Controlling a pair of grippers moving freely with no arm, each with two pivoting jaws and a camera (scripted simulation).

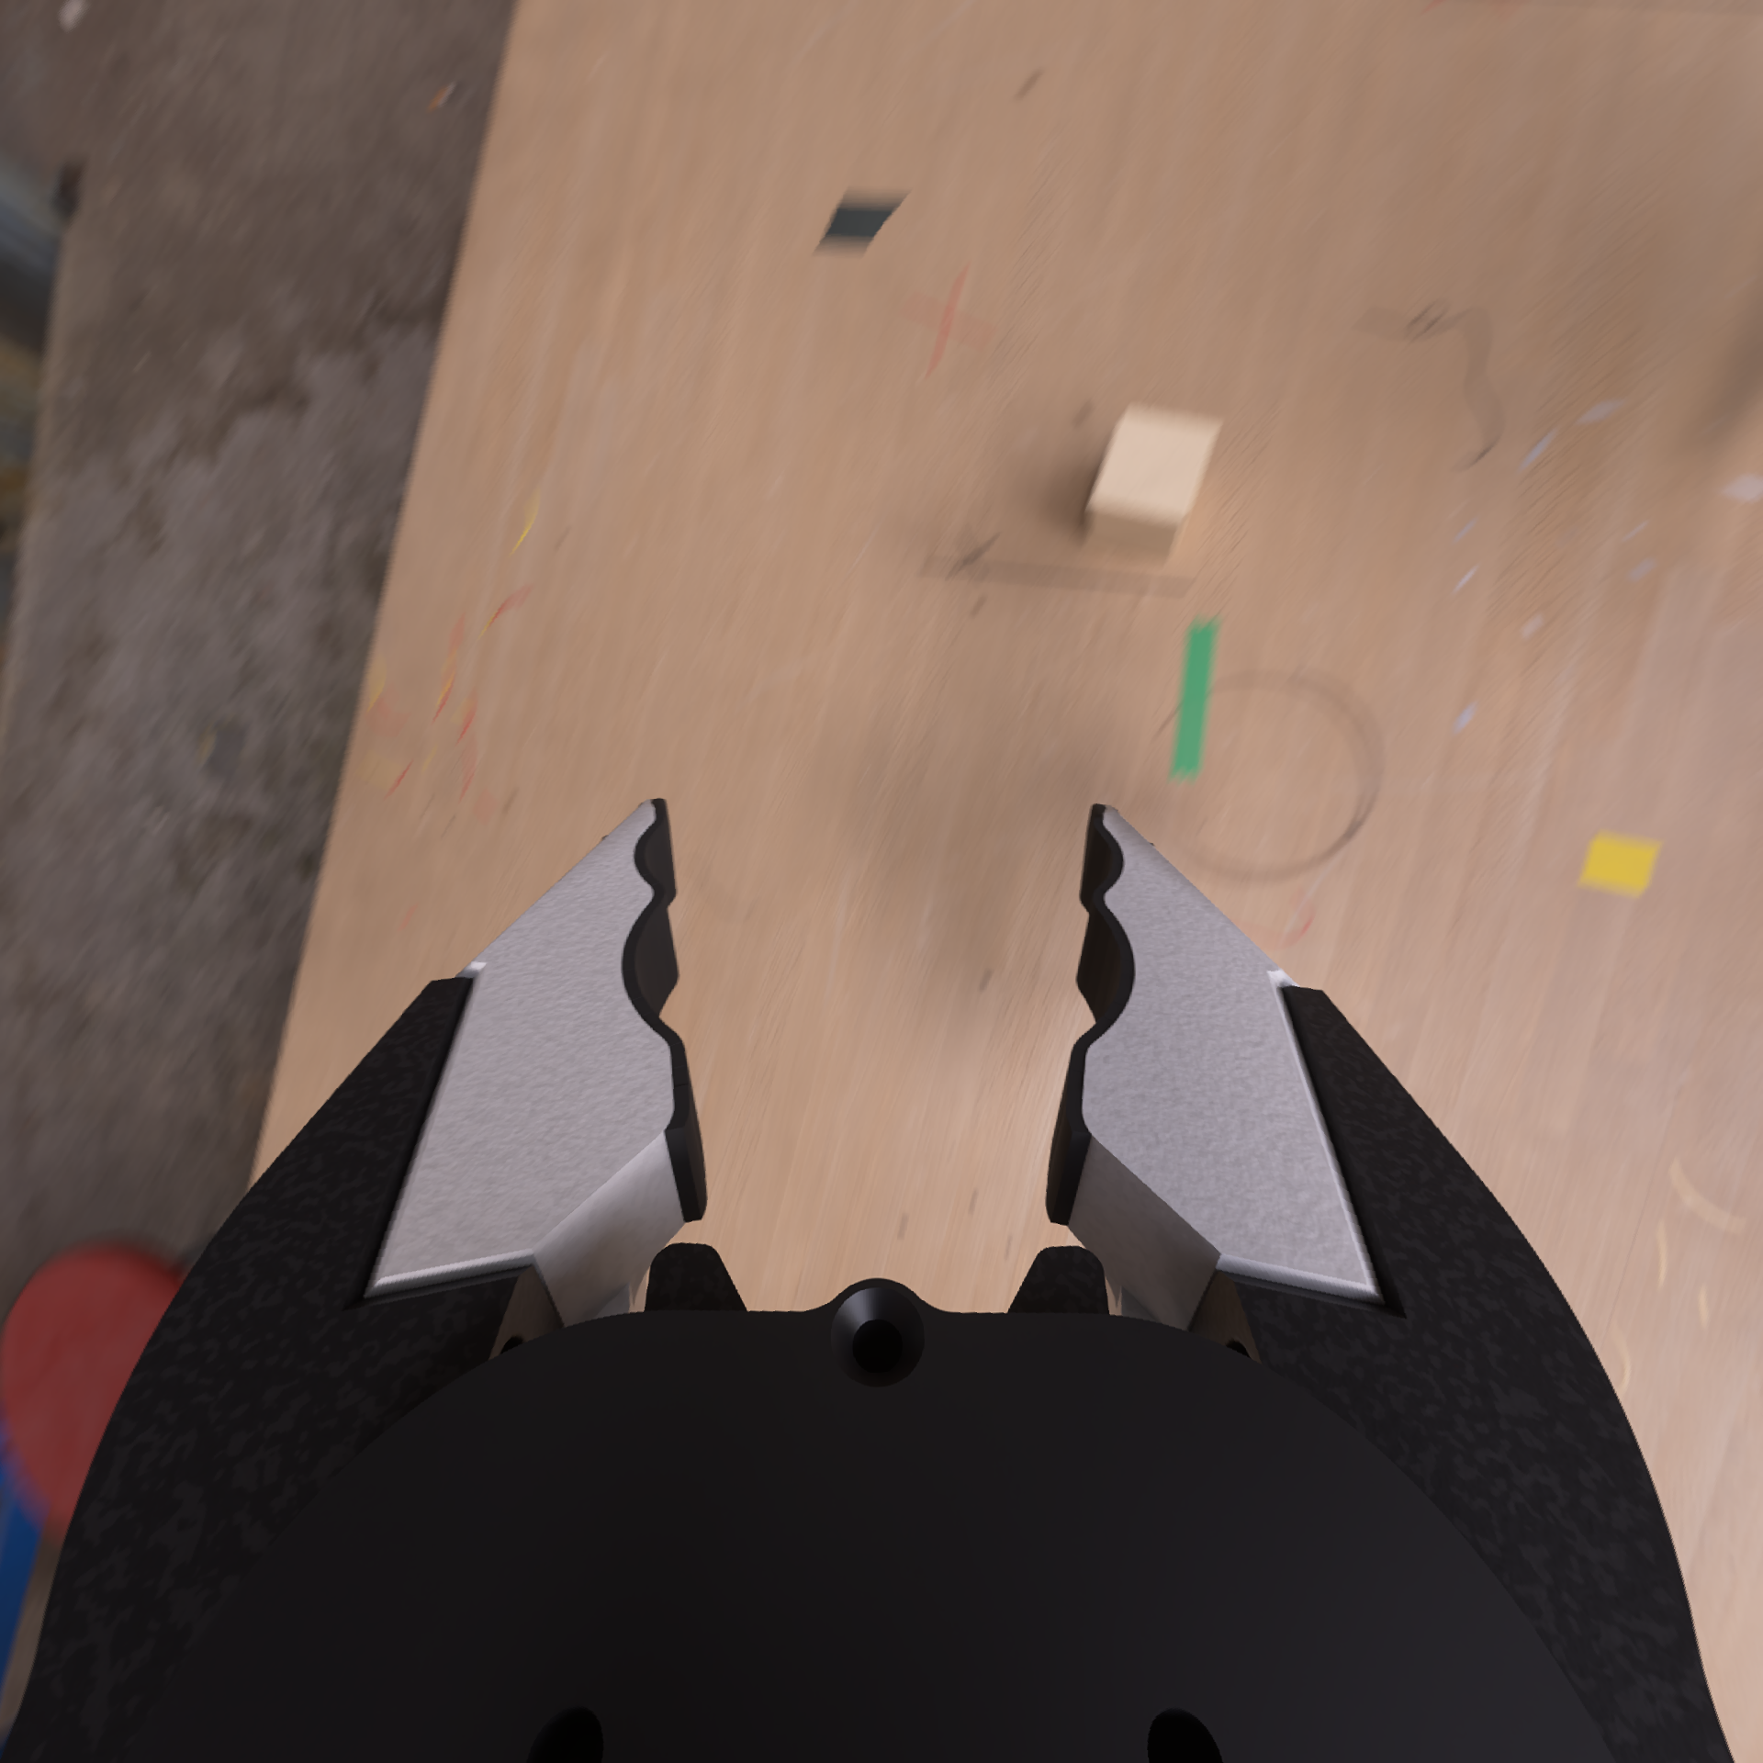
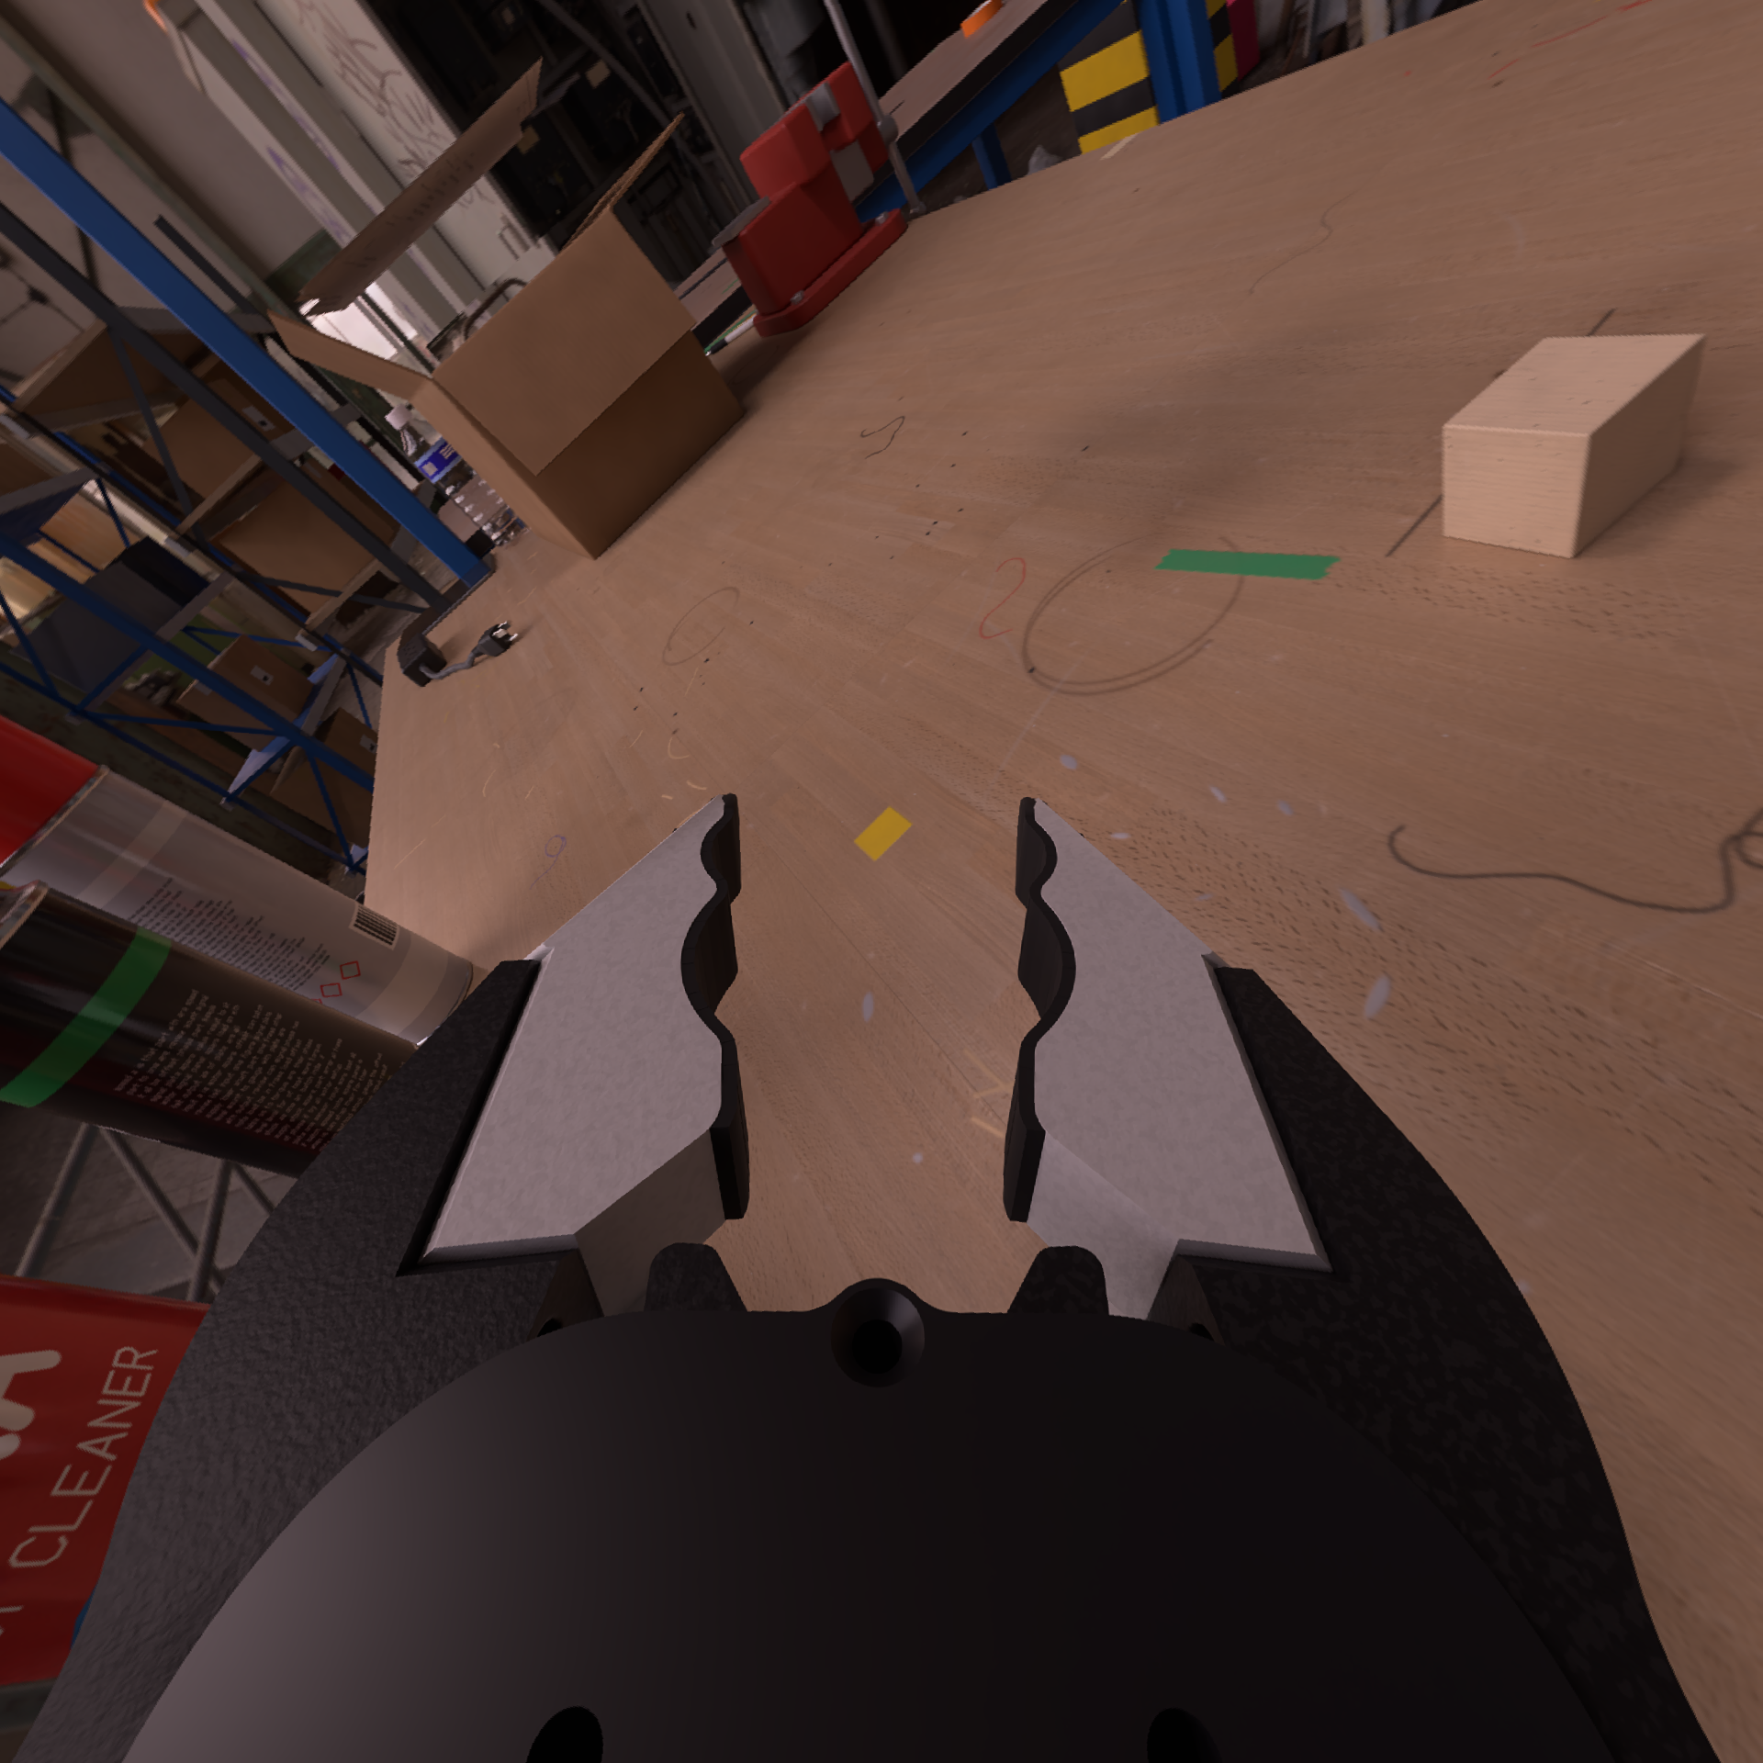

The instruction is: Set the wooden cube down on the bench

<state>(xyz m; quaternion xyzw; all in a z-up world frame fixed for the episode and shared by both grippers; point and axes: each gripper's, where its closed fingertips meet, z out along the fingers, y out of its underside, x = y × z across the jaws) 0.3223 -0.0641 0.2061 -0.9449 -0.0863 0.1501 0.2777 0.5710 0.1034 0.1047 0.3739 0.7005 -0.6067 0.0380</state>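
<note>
**With the cube already down, clear out cleanly**

Since the wooden cube [image 1: 1150, 482] sits flat on the worktop [image 1: 763, 477] with nothing touching it, I judge the placing itself done and the step in hand to be the retreat. My left gripper [image 1: 878, 811] hangs well above and apart from the cube, its jaws spread wide and empty. The left wrist view is smeared, which suggests motion, so I would keep that travel straight and away from the cube.

My right gripper [image 2: 878, 806] is also parted and holds nothing, low over the worktop near a yellow patch [image 2: 882, 832]; the cube [image 2: 1565, 444] stands off to its right, beyond a green tape strip [image 2: 1248, 563]. I would avoid sweeping this gripper rightward, since a nudge could slide the light block. Spray cans [image 2: 191, 1002] crowd its left side, so any pull-back should go straight up.
</note>
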